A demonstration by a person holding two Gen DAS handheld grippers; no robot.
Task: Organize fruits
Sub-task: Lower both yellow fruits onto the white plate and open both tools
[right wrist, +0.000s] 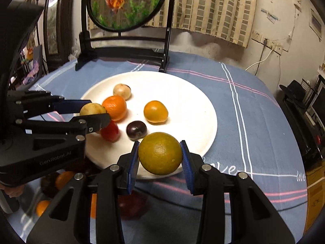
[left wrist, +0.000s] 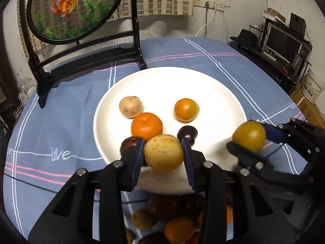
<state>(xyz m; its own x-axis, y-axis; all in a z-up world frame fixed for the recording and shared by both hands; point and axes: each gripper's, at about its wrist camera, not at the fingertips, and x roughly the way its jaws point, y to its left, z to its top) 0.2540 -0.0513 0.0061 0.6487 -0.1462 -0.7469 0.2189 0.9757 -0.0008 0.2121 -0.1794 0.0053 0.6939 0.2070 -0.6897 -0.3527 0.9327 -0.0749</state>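
Note:
A white plate (left wrist: 213,93) on the blue cloth holds a pale potato-like fruit (left wrist: 130,107), a mandarin (left wrist: 146,126), an orange fruit (left wrist: 186,109) and a dark plum (left wrist: 187,133); another dark fruit (left wrist: 128,145) sits by its near rim. My left gripper (left wrist: 163,156) is shut on a pale yellow fruit (left wrist: 163,152) above the plate's near edge. My right gripper (right wrist: 160,158) is shut on a green-yellow citrus (right wrist: 160,153) above the plate's (right wrist: 193,101) near right rim. It also shows in the left wrist view (left wrist: 249,135).
A black wooden stand with a round goldfish panel (left wrist: 71,10) stands at the back of the table. Several loose fruits (left wrist: 178,229) lie on the cloth below the grippers. A desk with a monitor (left wrist: 282,42) is at the right.

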